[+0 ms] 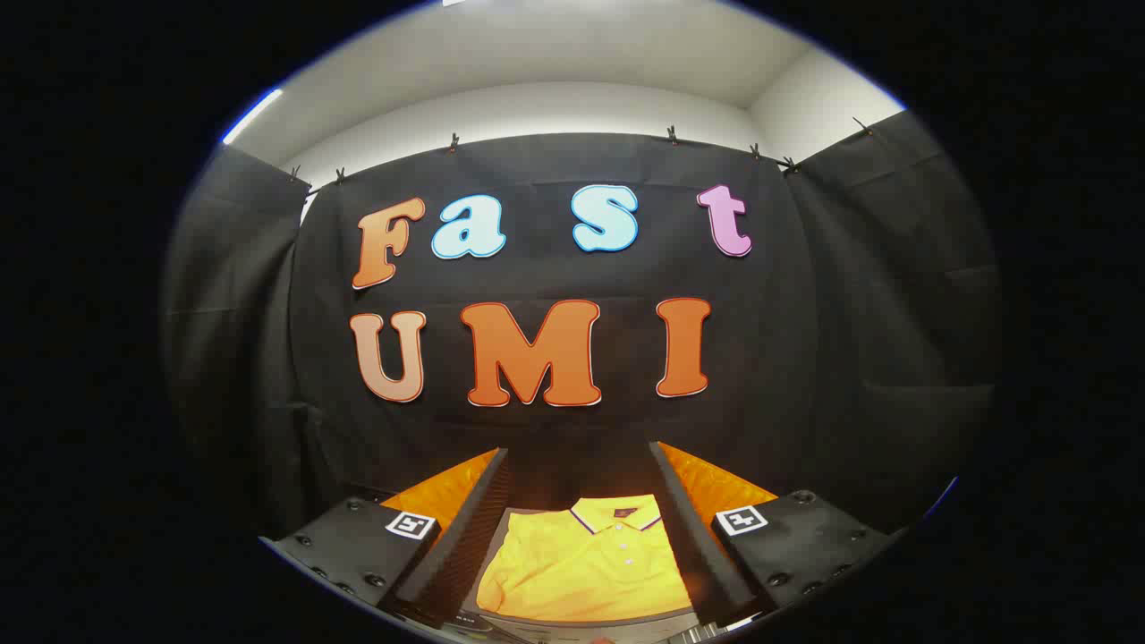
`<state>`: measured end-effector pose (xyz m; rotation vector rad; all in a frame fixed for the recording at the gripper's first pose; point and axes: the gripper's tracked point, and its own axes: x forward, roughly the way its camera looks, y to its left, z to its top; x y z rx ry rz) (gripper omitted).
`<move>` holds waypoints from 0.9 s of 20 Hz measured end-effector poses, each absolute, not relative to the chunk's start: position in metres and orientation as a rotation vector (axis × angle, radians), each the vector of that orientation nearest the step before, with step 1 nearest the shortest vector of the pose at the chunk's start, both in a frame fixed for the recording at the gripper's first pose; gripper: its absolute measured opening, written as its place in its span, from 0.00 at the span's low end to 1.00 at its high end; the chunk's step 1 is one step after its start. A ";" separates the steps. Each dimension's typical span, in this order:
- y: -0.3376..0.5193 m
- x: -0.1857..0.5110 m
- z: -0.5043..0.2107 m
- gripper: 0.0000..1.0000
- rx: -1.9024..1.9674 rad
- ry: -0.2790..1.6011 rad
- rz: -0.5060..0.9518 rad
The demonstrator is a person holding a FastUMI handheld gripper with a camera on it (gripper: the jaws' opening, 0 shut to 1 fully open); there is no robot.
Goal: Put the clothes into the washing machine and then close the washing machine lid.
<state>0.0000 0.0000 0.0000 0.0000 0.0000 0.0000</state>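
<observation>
Yellow polo shirt [586, 563] lies folded between the gripper's [581, 537] spread, released jaws, touching neither.

Black cloth wall [805, 340] hangs from small clips [454, 141] beneath a white ceiling [572, 54].

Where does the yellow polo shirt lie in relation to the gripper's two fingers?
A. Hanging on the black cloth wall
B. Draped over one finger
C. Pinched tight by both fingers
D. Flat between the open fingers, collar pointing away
D: the yellow polo shirt lies flat in the wide gap of the gripper, collar at its far end.
</observation>
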 end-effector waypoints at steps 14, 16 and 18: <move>0.000 0.025 -0.011 0.98 0.013 0.023 0.007; 0.000 0.030 -0.015 0.98 0.010 0.031 0.009; -0.001 0.034 -0.015 0.98 0.002 0.032 0.008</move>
